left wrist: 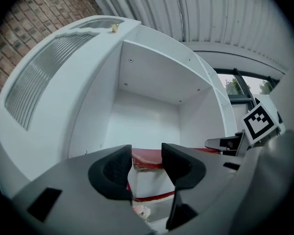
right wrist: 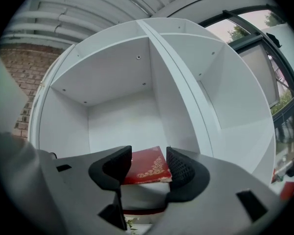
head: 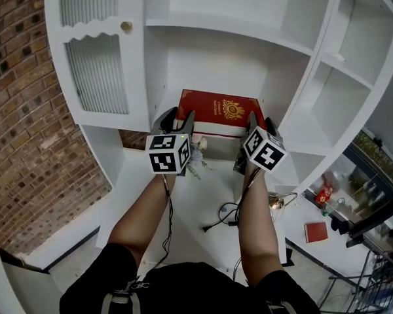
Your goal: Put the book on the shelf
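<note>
Looks like this one's basically wrapped up. The red book [head: 219, 110] is lying flat, cover up, in the middle opening of the white shelf [head: 203, 57], with its near edge right at the front lip. I can't tell whether it hangs over a bit. The left claw [head: 178, 115] sits at the book's near left corner and the right claw [head: 261, 124] at the near right corner. In both gripper views the jaws are parted, with the book's cover [left wrist: 147, 161] showing in the gap. They're side by side while the book lies flat, so neither is clamping anything, and I'd call them empty. Whether the tips actually touch the book, can't say. My guess is that what's left is maybe a nudge deeper in, then backing both claws out. Below on the tabletop [head: 213, 188] there's a flower sprig [head: 198, 156] and a cable [head: 226, 213], nothing in the way.
</note>
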`<state>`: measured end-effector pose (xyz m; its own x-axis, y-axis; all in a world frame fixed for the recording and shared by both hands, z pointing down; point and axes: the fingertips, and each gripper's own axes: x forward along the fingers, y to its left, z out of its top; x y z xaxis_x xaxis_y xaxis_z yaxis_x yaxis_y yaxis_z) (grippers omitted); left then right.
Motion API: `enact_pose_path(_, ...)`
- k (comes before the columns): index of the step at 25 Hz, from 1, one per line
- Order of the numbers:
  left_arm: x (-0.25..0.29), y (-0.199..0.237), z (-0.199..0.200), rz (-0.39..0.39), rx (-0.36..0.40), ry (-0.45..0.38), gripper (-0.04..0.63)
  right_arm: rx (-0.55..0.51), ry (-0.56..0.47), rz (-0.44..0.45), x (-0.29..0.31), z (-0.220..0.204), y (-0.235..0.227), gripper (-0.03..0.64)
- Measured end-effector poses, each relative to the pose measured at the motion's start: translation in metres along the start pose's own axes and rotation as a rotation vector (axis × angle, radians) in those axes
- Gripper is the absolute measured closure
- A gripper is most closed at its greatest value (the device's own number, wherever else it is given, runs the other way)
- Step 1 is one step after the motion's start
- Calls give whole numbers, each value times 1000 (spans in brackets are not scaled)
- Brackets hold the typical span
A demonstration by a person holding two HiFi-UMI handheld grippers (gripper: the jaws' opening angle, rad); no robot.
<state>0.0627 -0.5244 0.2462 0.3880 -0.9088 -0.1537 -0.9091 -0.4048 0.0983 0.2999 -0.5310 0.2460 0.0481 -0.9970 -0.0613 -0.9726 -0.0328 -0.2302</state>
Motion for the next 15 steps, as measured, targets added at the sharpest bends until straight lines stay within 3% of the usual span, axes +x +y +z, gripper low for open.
enact_pose_path(6,4,2,1,9,6,17,390,-8,-34,-24,-2,5,0,379)
enact_pose_path(11,-17,3,16,59,107,-19,397,-46,-166,-7,-30,22,1,380)
enact_pose_path(15,-44,-7,25,51,183,-50,439,-127,-242,83,-64,27,17,399)
